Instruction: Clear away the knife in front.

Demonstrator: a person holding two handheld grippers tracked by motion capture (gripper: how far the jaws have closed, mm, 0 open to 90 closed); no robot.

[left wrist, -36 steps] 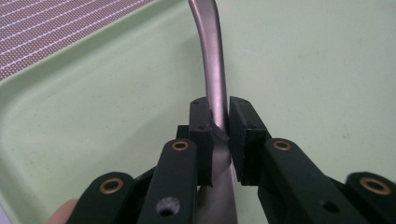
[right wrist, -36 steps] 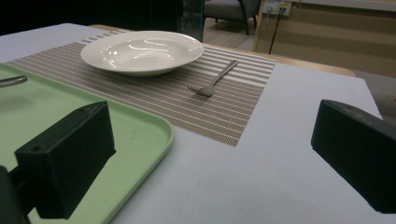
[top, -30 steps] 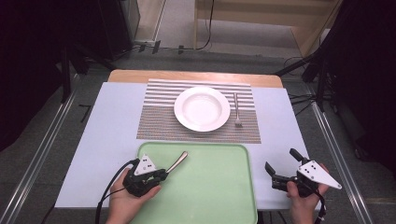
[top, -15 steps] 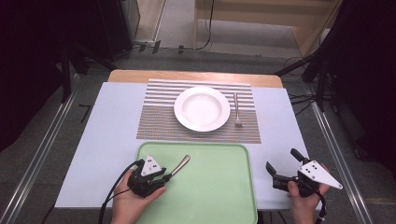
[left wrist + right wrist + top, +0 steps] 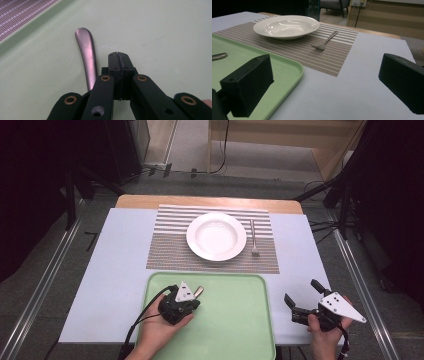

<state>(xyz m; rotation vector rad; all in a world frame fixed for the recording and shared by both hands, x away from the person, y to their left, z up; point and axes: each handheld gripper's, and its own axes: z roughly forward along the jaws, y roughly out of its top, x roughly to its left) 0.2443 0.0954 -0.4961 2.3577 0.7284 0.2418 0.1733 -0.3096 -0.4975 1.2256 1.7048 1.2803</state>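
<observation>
A pale green plastic tray with rounded corners and a raised rim sits at the near edge of the light blue-grey tabletop. Its surface is smooth and matte, with a few faint scuffs in the left gripper view. On it lies a metal utensil handle: brushed steel, slim, slightly curved, widening to a rounded tip. Its other end runs under the claw, so what kind of utensil it is cannot be told.

The left claw, black with brass-coloured pivot pins, has just been closing and its 2 pads now meet flat against each other with nothing between them. The handle lies just beside the pads, on their left in the left gripper view, close alongside; whether it touches them cannot be told. In the high view the left claw is over the tray's left part, with the handle's tip poking out past it toward the placemat.

The right claw is held over the tabletop to the right of the tray, well apart from the handle, its 2 blocky black pads spread wide and holding nothing.

Beyond the tray lies a woven placemat, fine mesh with brown and white stripes. On it rest a glossy white round deep plate and, just to its right, a steel fork, apart from the plate. No writing can be read anywhere.
</observation>
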